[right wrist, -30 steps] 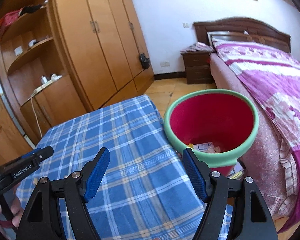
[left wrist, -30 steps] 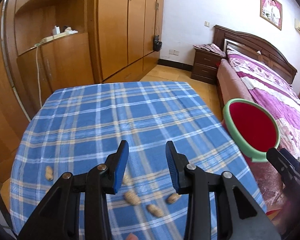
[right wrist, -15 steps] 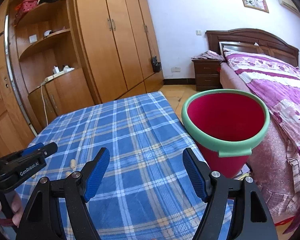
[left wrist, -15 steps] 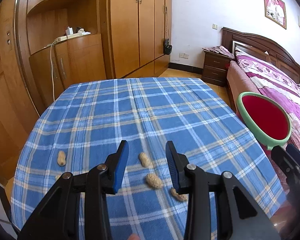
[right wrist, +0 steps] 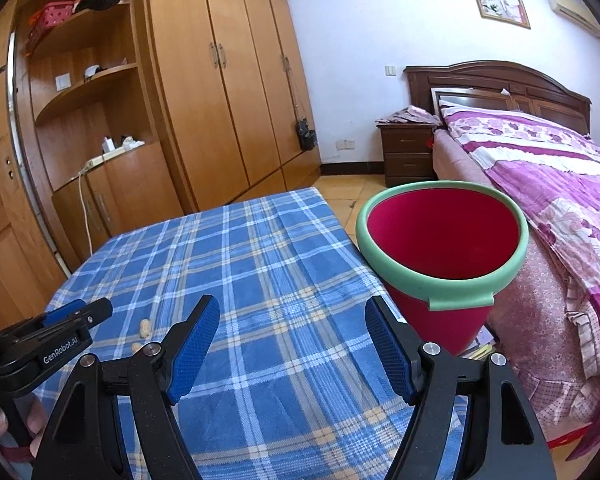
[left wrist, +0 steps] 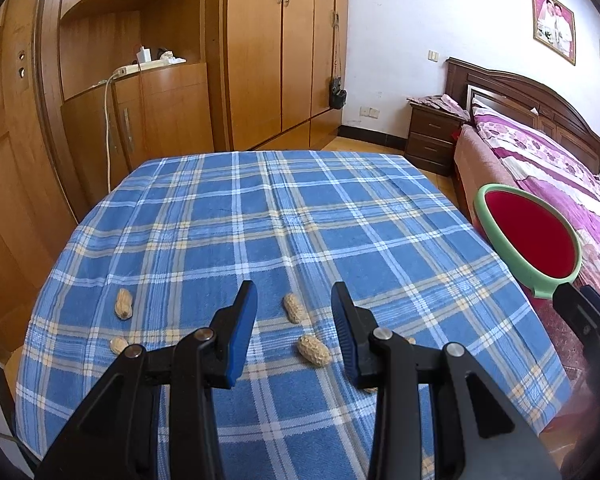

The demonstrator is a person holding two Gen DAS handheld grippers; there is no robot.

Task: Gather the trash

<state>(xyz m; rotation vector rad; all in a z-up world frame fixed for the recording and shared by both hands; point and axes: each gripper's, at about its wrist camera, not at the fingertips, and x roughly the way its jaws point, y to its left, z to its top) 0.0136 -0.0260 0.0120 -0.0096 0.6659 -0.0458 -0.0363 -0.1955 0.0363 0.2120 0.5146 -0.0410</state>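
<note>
Several peanut shells lie on the blue plaid tabletop [left wrist: 300,216] in the lower half of the left wrist view: one peanut [left wrist: 293,308] sits in the gap framed by the left claw [left wrist: 294,320], another peanut [left wrist: 314,351] is just below it, and a third peanut [left wrist: 123,303] lies off to the lower left. The left claw is partly open and holds nothing. The right claw [right wrist: 292,340] is spread wide over the cloth, also empty. A red bin with a green rim [right wrist: 440,248] stands beside the tabletop's right edge, next to the bed [right wrist: 560,184]
</note>
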